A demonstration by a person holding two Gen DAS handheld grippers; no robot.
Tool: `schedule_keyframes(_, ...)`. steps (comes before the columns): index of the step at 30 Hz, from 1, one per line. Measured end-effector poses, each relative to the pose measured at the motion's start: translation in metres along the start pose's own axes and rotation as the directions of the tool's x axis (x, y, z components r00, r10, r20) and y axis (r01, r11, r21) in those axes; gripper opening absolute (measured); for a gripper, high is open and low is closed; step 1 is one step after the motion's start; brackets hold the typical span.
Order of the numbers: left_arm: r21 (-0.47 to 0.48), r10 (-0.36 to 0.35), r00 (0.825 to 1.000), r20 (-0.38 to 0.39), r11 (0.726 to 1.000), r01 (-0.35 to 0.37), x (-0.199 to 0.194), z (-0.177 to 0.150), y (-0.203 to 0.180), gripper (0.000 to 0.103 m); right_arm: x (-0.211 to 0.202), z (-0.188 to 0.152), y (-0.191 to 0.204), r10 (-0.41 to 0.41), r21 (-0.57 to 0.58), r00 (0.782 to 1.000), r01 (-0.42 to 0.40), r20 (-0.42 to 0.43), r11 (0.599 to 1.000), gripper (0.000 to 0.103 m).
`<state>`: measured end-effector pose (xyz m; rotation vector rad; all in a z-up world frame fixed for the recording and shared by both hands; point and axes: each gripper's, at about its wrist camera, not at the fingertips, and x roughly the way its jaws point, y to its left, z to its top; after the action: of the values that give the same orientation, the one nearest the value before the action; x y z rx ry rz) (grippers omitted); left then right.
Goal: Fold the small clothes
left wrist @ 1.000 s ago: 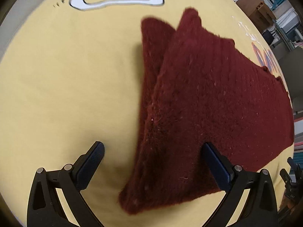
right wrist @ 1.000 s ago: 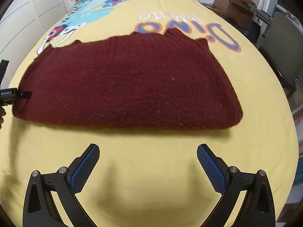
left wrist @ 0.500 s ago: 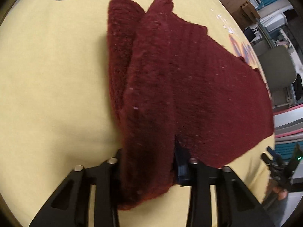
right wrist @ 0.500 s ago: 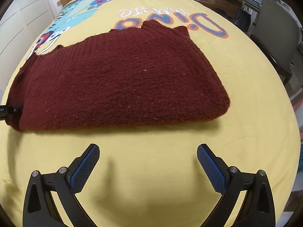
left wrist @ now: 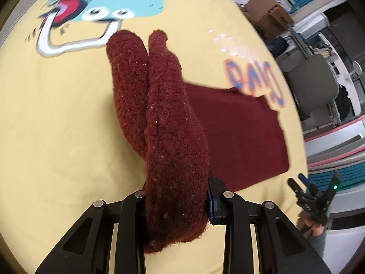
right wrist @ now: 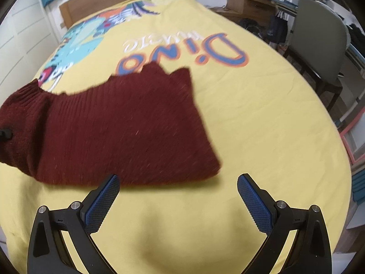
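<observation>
A dark red knit garment (left wrist: 173, 137) lies folded on the yellow bed sheet (left wrist: 57, 137). Its near end is bunched and raised between the fingers of my left gripper (left wrist: 176, 196), whose jaws are closing, pads pressed into the wool. The rest of it trails flat to the right. In the right wrist view the garment (right wrist: 118, 132) spreads across the left half, lifted at the far left edge, where a bit of the left gripper (right wrist: 4, 134) shows. My right gripper (right wrist: 178, 182) is open just above the sheet at the garment's near edge, nothing between its fingers.
The sheet (right wrist: 262, 125) carries a dinosaur print and lettering. A wooden headboard (right wrist: 114, 2) ends the bed. A grey chair (right wrist: 319, 34) and cardboard boxes (left wrist: 262, 11) stand beside the bed on the right. The hand with the right gripper (left wrist: 305, 189) shows at the bed's edge.
My left gripper went from wide open to closed on the garment's near end and rose with it. The right gripper shifted closer to the garment's near edge.
</observation>
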<state>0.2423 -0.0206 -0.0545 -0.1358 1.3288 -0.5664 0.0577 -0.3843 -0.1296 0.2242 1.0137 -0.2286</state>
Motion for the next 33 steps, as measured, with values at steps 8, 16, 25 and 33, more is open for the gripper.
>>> schedule_keyframes(8,0.141,-0.011,1.0,-0.003,0.99,0.012,0.009,0.03,-0.11,0.024,-0.02,0.026,-0.043,-0.031,0.034,0.998,0.029,0.051,0.999,0.103)
schedule_keyframes(16,0.257,0.034,0.997,-0.065,0.966,-0.016,0.097,0.039,-0.207,0.024,-0.022,0.027,-0.083,-0.067,0.079,0.998,0.065,0.019,0.995,0.103)
schedule_keyframes(25,0.29,0.208,0.971,-0.117,0.942,-0.167,0.189,0.008,-0.23,0.032,-0.007,0.003,-0.105,-0.06,0.117,0.997,0.066,-0.057,0.991,0.103)
schedule_keyframes(33,0.26,0.235,0.965,-0.119,0.945,-0.198,0.192,0.015,-0.237,0.059,0.001,-0.007,-0.108,-0.047,0.12,0.995,0.057,-0.086,0.991,0.103)
